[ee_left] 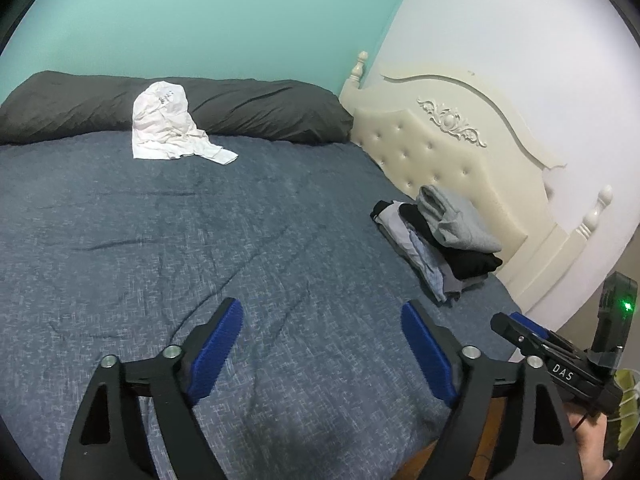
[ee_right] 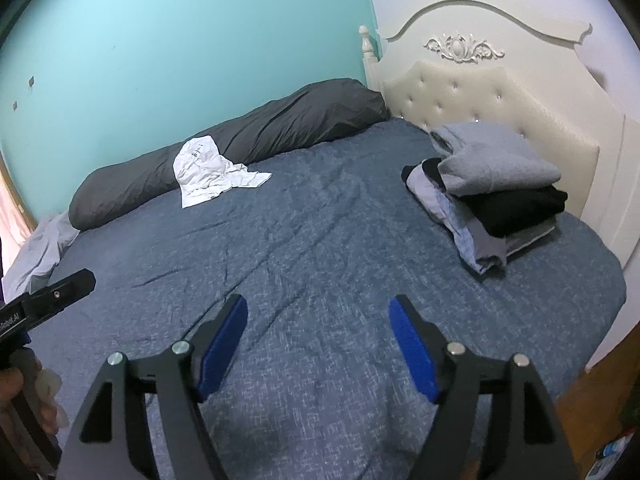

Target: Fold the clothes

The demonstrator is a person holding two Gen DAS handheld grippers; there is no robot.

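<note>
Print unreadable, stack bottom hidden
White shirt print too small to read; lower clothes in folded pile mostly covered by upper ones.

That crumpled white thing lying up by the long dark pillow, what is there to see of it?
The crumpled white garment looks like thin, creased cotton, perhaps a shirt, with small dark print near its top. It is unfolded. Its upper part leans against the long dark grey pillow, the rest spreads onto the blue bedspread, one flap trailing towards the headboard side. Neither gripper touches it.
</note>
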